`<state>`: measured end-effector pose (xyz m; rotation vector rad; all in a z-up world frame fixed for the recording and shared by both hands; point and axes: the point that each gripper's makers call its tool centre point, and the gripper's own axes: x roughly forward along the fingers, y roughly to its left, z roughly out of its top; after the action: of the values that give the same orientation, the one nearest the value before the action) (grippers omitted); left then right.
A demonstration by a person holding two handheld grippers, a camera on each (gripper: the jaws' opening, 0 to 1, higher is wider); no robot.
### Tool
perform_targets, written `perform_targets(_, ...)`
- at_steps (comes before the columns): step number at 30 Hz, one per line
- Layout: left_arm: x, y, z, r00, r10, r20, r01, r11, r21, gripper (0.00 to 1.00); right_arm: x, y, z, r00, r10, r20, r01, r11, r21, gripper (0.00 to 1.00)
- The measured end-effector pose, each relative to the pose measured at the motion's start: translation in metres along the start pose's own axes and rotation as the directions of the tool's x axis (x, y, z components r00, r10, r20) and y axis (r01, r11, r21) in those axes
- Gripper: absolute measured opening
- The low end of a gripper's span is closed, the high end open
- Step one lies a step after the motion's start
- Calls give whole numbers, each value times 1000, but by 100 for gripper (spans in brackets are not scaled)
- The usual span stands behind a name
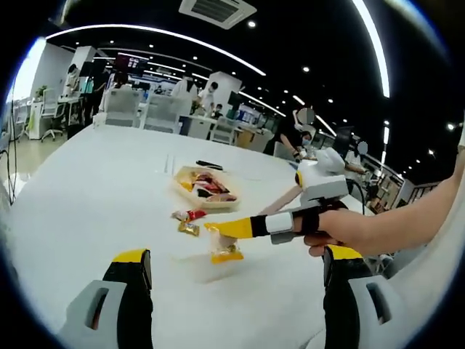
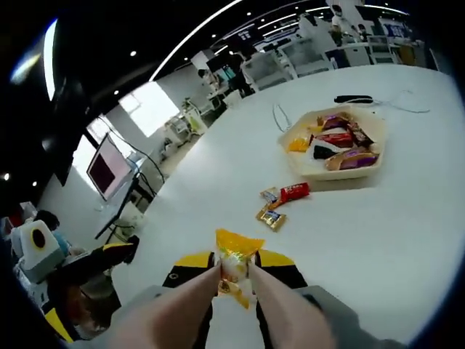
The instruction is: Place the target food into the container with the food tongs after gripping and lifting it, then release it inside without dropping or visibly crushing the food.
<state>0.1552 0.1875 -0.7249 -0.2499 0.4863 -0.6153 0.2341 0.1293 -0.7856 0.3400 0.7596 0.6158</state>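
A yellow snack packet hangs pinched between the tips of the food tongs, just above the white table. My right gripper is shut on the tongs' two arms. In the left gripper view the same packet hangs from the yellow-tipped tongs, which the right gripper brings in from the right. The container, a pale tray of wrapped snacks, lies farther off, and it also appears as the tray beyond the packet. My left gripper is wide open and holds nothing.
Loose snacks lie between packet and tray: a red one, a gold one, the same red one and gold one. A black object and a cable lie past the tray. Office desks, chairs and people stand behind.
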Motion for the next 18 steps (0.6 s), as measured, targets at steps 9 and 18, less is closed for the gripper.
perform_targets(9, 20, -12, 11, 998, -62, -25, 63, 998, 29, 99, -21, -24, 21, 997, -57, 52, 58, 998, -29, 21)
perform_targets(18, 27, -13, 21, 993, -109, -39, 112, 991, 68, 99, -30, -28, 29, 992, -91, 84, 96, 993, -63, 21)
